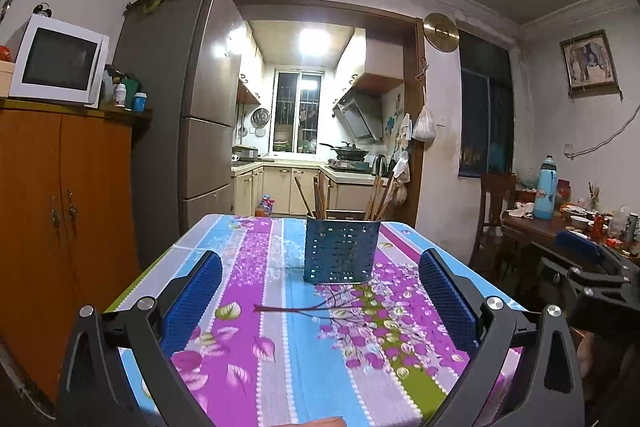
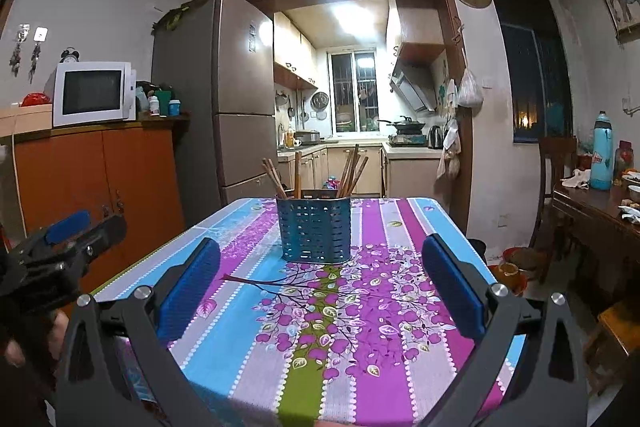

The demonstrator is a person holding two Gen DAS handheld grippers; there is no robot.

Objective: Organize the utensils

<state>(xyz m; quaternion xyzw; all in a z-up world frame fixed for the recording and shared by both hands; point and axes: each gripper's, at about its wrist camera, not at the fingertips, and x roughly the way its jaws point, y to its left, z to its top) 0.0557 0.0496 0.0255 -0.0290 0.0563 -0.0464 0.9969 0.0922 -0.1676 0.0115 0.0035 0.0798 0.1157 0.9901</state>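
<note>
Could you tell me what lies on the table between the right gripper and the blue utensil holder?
Nothing: the right wrist view shows only bare floral tablecloth between the right gripper and the utensil holder.

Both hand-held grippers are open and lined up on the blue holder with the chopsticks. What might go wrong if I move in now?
1. The blue holder looks light and stands free on the tablecloth; a nudge from either pad may tip or slide it.
2. The chopsticks lean outward in loose clusters, so gripping one may drag its neighbours.
3. The left hand-held gripper and right hand-held gripper aim at the same spot and may collide.
</note>
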